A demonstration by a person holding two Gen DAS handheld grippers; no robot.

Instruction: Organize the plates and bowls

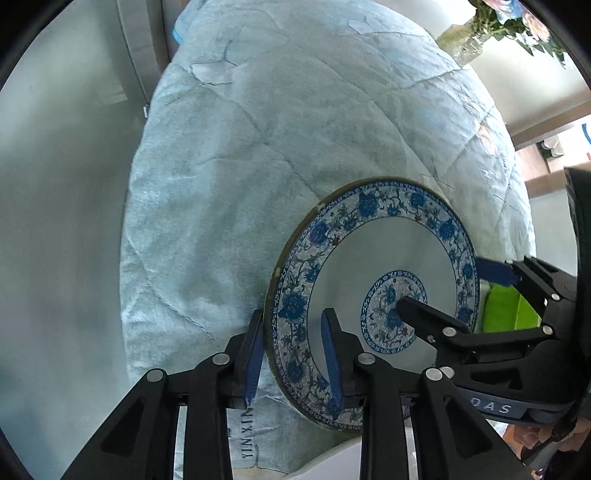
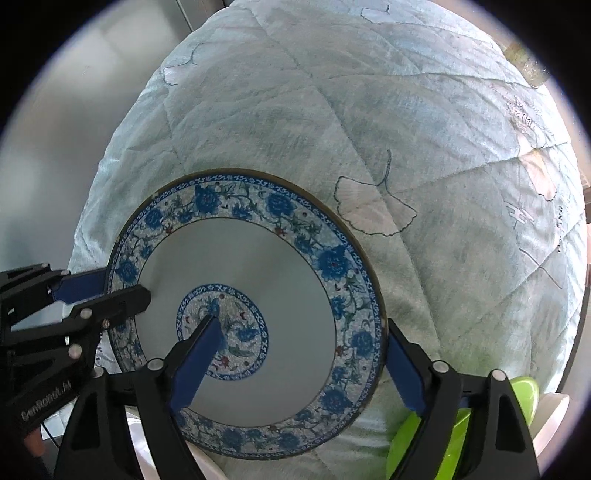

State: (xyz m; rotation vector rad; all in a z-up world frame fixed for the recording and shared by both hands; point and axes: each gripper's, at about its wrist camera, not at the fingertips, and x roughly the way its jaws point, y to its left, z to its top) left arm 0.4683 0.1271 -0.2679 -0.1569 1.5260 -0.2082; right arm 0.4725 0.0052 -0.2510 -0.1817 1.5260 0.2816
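A round plate (image 1: pixel 388 251) (image 2: pixel 258 266) with a blue floral rim and a blue centre medallion hangs just above a quilted cloth. My left gripper (image 1: pixel 293 362) is shut on its near-left rim, one blue pad under the edge and the other on the face. In the right wrist view the left gripper (image 2: pixel 118 288) clamps the same rim from the left. My right gripper (image 2: pixel 303 363) stands open and wide astride the opposite rim, one finger over the medallion and one outside the edge, with no pad pressing. The right gripper (image 1: pixel 441 284) reaches in from the right.
The pale blue quilted cloth (image 1: pixel 277 129) (image 2: pixel 369 129) covers the whole surface under the plate. A bright green dish (image 2: pixel 517 391) (image 1: pixel 506 306) lies beside the plate, with a white edge (image 2: pixel 554 406) next to it. A vase of flowers (image 1: pixel 476 33) stands at the far right.
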